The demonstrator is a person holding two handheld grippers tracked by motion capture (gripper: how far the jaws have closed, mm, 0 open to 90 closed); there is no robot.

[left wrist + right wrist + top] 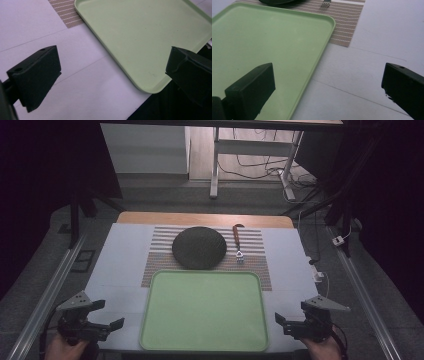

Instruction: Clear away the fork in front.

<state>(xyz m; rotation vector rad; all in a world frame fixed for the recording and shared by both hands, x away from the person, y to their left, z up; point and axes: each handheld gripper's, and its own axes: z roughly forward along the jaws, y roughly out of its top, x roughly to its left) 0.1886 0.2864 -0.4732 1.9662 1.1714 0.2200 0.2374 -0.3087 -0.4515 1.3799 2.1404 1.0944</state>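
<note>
A flat, rectangular pale-green plastic tray with rounded corners lies on the white-covered bench at its near edge, between the two grippers. Its slightly longer axis runs left to right across the bench in the high view, and its sides lie square to the bench edges. The tray's far edge overlaps a brown-and-white striped woven placemat. On that mat rest a dark round woven disc and, just beside it to the right, a fork with a brown wooden handle, its long axis running away from the person, tines pointing toward the tray.

The left gripper hovers near the tray's near-left corner, its jaws spread wide and holding nothing. The right gripper sits near the near-right corner, likewise wide open and empty.
</note>
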